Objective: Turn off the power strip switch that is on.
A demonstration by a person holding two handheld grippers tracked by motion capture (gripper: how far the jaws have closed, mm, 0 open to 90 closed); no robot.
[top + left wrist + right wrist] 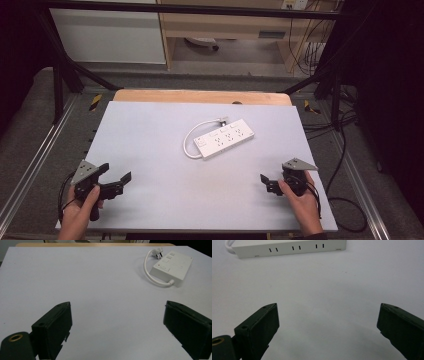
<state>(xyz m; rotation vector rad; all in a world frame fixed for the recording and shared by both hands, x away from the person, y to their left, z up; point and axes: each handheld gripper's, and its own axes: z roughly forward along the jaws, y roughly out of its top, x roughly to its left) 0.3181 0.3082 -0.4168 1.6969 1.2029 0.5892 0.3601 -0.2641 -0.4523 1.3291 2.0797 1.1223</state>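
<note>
A white power strip [225, 138] lies flat near the middle of the pale mat [150, 150], its short white cable [189, 142] looped round to a plug [221, 120] at its far side. My left gripper [116, 172] is held by a hand at the near left corner, open and empty. In the left gripper view the open gripper [117, 304] faces bare mat, with the power strip [172, 266] far off at the upper right. My right gripper [272, 181] is at the near right, also open. In the right gripper view the gripper [328, 306] points at the power strip's slotted side [289, 248].
The mat covers a wooden table whose far edge [200, 96] shows beyond it. Black frame posts [57, 85] stand at both far corners. Loose cables [345, 150] lie on the floor to the right. A light cabinet [110, 35] stands at the back.
</note>
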